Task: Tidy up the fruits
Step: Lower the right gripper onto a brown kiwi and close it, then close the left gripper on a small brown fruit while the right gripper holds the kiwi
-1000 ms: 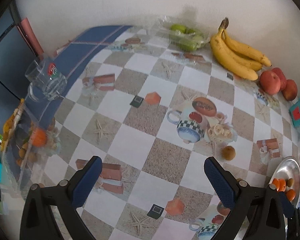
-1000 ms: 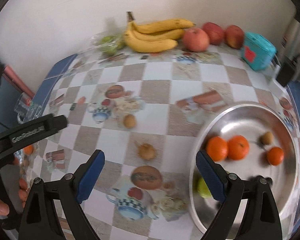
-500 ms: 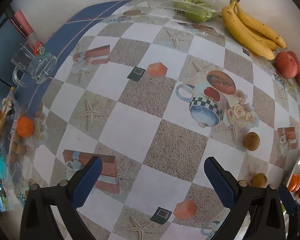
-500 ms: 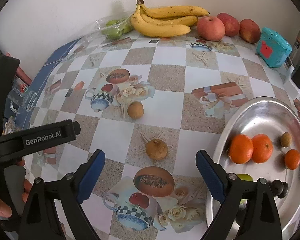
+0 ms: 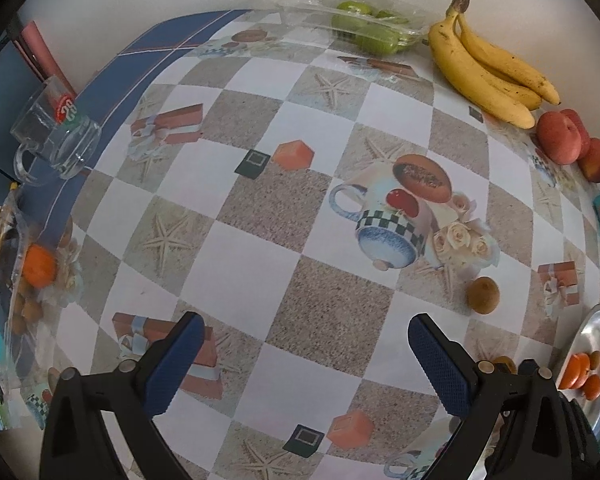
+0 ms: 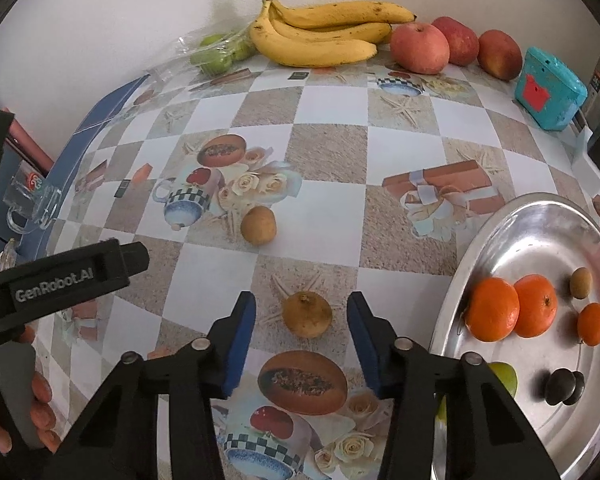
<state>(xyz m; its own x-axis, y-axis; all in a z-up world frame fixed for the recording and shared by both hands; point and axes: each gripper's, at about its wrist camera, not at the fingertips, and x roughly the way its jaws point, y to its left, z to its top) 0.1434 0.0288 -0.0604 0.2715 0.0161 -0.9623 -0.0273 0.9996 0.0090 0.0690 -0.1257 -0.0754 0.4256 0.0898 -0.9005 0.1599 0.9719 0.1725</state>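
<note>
My right gripper [image 6: 302,312] is open, its blue pads on either side of a small brown fruit [image 6: 307,315] on the table, not touching it. A second brown fruit [image 6: 258,225] lies further back; it also shows in the left wrist view [image 5: 483,295]. A metal bowl [image 6: 500,240] at the right holds three oranges [image 6: 492,315], a small brown fruit, a green fruit and a dark one. My left gripper [image 5: 300,344] is open and empty above the tablecloth. Bananas [image 6: 316,36], red apples [image 6: 420,48] and bagged green fruit [image 6: 216,54] lie by the wall.
A teal box [image 6: 548,90] stands at the back right. A glass mug [image 5: 56,136] stands at the table's left edge. A clear bag with an orange and small fruits [image 5: 32,272] lies at the left. The left gripper's body [image 6: 60,276] reaches in from the left.
My right gripper has moved forward and down and its jaws have narrowed around the nearer brown fruit. My left gripper's view has shifted a little; it stays open.
</note>
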